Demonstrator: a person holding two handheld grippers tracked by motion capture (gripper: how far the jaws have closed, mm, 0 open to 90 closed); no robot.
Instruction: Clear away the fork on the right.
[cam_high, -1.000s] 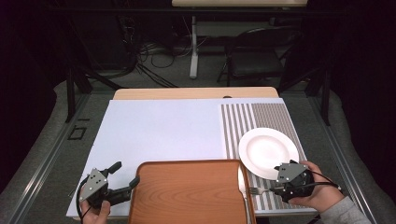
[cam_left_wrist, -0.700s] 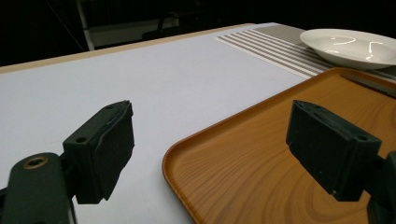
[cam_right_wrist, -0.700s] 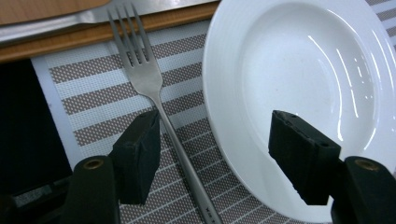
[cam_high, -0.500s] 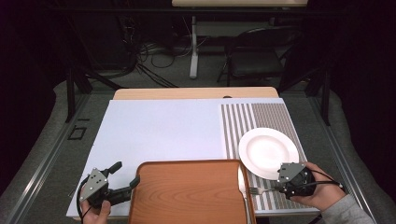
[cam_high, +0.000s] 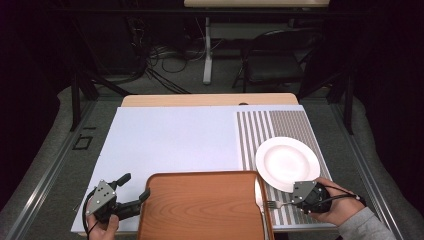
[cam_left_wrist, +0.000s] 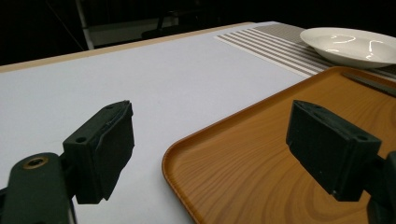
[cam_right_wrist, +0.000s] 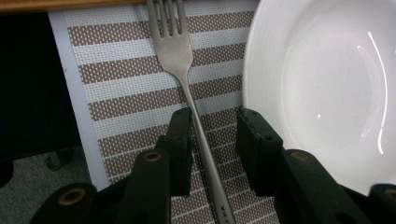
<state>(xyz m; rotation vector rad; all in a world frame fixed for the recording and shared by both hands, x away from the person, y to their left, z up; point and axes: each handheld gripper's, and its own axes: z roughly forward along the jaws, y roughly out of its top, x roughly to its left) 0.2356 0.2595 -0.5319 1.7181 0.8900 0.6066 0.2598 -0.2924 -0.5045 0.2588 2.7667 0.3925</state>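
Note:
A metal fork (cam_right_wrist: 175, 51) lies on the striped placemat (cam_right_wrist: 121, 102), left of the white plate (cam_right_wrist: 327, 84), with its tines toward the wooden tray (cam_high: 205, 205). My right gripper (cam_right_wrist: 215, 116) straddles the fork's handle. Its jaws have just been closing; a gap still shows at the right pad, so it is open. In the high view this gripper (cam_high: 290, 201) sits at the plate's (cam_high: 287, 162) near rim, with the fork (cam_high: 272, 204) pointing left. My left gripper (cam_high: 135, 186) is open, and its jaws (cam_left_wrist: 210, 135) stand on either side of the tray's (cam_left_wrist: 261, 158) near-left corner.
A knife (cam_high: 259, 197) lies along the tray's right edge. The white mat (cam_high: 175, 140) stretches behind the tray, and the striped placemat (cam_high: 280, 125) covers the table's right side. The table's front edge runs just below both hands.
The right hand has shifted only slightly beside the fork. The left gripper, tray and plate look unmoved.

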